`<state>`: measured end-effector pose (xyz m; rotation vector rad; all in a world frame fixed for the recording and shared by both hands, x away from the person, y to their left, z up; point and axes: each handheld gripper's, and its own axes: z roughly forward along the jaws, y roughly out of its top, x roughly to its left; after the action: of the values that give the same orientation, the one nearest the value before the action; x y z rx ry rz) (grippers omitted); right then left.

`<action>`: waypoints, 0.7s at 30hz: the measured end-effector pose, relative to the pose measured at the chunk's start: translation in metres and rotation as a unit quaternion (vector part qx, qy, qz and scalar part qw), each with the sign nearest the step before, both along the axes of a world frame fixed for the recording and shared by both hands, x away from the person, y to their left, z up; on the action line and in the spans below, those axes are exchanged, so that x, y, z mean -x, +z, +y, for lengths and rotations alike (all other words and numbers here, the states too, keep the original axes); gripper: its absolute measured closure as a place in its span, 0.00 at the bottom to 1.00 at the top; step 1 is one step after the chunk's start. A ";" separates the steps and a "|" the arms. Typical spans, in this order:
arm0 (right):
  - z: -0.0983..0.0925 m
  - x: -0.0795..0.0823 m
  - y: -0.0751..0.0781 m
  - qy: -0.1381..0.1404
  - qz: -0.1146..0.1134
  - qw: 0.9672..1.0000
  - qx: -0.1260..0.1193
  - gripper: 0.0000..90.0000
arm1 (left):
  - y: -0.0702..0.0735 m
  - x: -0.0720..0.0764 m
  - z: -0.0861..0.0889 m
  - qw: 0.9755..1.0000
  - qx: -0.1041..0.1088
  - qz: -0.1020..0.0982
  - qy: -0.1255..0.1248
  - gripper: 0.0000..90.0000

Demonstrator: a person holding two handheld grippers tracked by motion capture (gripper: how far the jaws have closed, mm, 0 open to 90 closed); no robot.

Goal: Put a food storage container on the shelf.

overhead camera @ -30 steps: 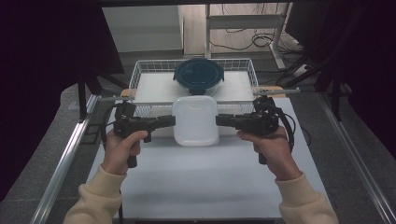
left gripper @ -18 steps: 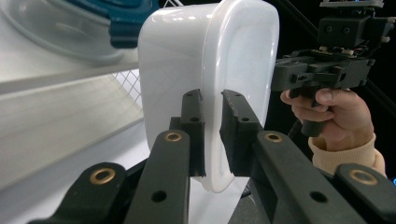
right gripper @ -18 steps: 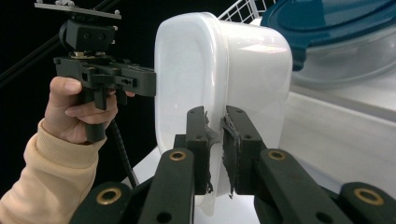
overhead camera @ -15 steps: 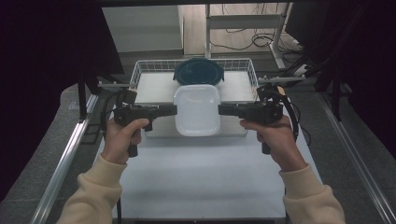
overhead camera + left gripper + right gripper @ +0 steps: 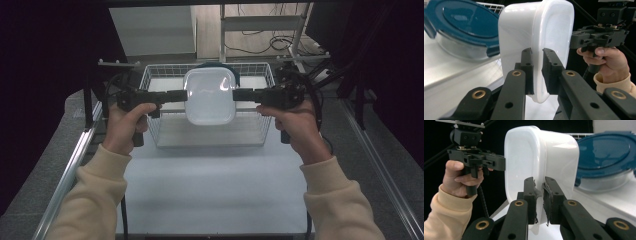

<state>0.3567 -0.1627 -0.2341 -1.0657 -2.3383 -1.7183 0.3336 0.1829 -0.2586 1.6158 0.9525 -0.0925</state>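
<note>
Box: white tub [image 5: 210,96], up in the air over the wire basket [image 5: 155,131].
Left claw [image 5: 181,95]: clamped on its left rim.
Right claw [image 5: 239,95]: clamped on its right rim.
Blue lid [image 5: 466,22]: inside the basket, behind the tub.

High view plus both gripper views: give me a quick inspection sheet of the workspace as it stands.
Surface: white table, bare in front of the basket.
Job's things: white plastic container held in the air over the wire basket, its rim clamped on both sides; blue-lidded glass container sits in the basket behind it.
Clutter: nothing seen on the table.
Grippers: left tool shut on the white container's rim; right tool shut on the opposite rim, its pads look worn.
Cables: one black cable trails from the right tool; loose cables on the floor beyond the table.
Surroundings: metal rails at both table sides, dark curtains, a metal frame behind.
</note>
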 end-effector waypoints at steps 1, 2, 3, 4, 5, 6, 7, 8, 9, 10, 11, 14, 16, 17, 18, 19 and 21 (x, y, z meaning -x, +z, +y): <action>0.000 0.000 0.000 0.000 0.000 1.000 0.000 0.89 | 0.002 -0.003 0.000 1.000 0.002 0.001 0.001 0.89; 0.000 -0.006 0.004 0.000 0.002 1.000 -0.003 0.89 | 0.006 -0.009 0.000 1.000 0.002 0.001 0.000 0.89; 0.000 -0.006 0.004 0.000 0.002 1.000 -0.003 0.89 | 0.006 -0.009 0.000 1.000 0.002 0.001 0.000 0.89; 0.000 -0.008 0.006 -0.001 0.003 1.000 -0.004 0.89 | 0.008 -0.012 0.000 1.000 0.001 0.001 0.000 0.89; 0.000 -0.014 0.008 -0.003 0.004 1.000 -0.004 0.89 | 0.009 -0.015 0.000 1.000 0.000 0.002 0.000 0.89; 0.000 -0.017 0.009 -0.003 0.006 1.000 -0.005 0.89 | 0.011 -0.022 0.001 1.000 0.000 0.003 -0.002 0.89; 0.000 -0.017 0.009 -0.003 0.006 1.000 -0.005 0.89 | 0.011 -0.022 0.001 1.000 0.000 0.003 -0.002 0.89; 0.001 -0.023 0.011 -0.004 0.007 1.000 -0.005 0.89 | 0.012 -0.024 0.001 1.000 0.000 0.005 -0.003 0.89; 0.001 -0.025 0.012 -0.004 0.010 1.000 -0.007 0.89 | 0.014 -0.030 0.002 1.000 -0.001 0.004 -0.003 0.89; 0.002 -0.028 0.012 -0.003 0.011 1.000 -0.009 0.89 | 0.015 -0.032 0.003 1.000 0.000 0.004 -0.002 0.89; 0.002 -0.028 0.012 -0.003 0.011 1.000 -0.009 0.89 | 0.015 -0.032 0.003 1.000 0.000 0.004 -0.002 0.89; 0.003 -0.037 0.016 -0.003 0.015 1.000 -0.009 0.89 | 0.019 -0.042 0.005 1.000 0.002 0.008 -0.004 0.89; 0.004 -0.040 0.019 -0.004 0.015 1.000 -0.009 0.89 | 0.020 -0.043 0.005 1.000 0.002 0.008 -0.003 0.89; 0.004 -0.040 0.019 -0.004 0.015 1.000 -0.009 0.89 | 0.023 -0.046 0.005 1.000 0.000 0.007 -0.005 0.89; 0.004 -0.042 0.021 -0.005 0.015 1.000 -0.010 0.89 | 0.024 -0.048 0.005 1.000 0.001 0.007 -0.004 0.89; 0.004 -0.043 0.023 -0.006 0.016 1.000 -0.010 0.89 | 0.026 -0.050 0.005 1.000 0.001 0.008 -0.006 0.89; 0.003 -0.047 0.026 -0.008 0.019 1.000 -0.013 0.89 | 0.029 -0.055 0.005 1.000 0.001 0.010 -0.007 0.89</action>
<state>0.4038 -0.1594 -0.2084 -1.1054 -2.2846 -1.7129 0.3888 0.1876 -0.2296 1.6213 0.9562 -0.1191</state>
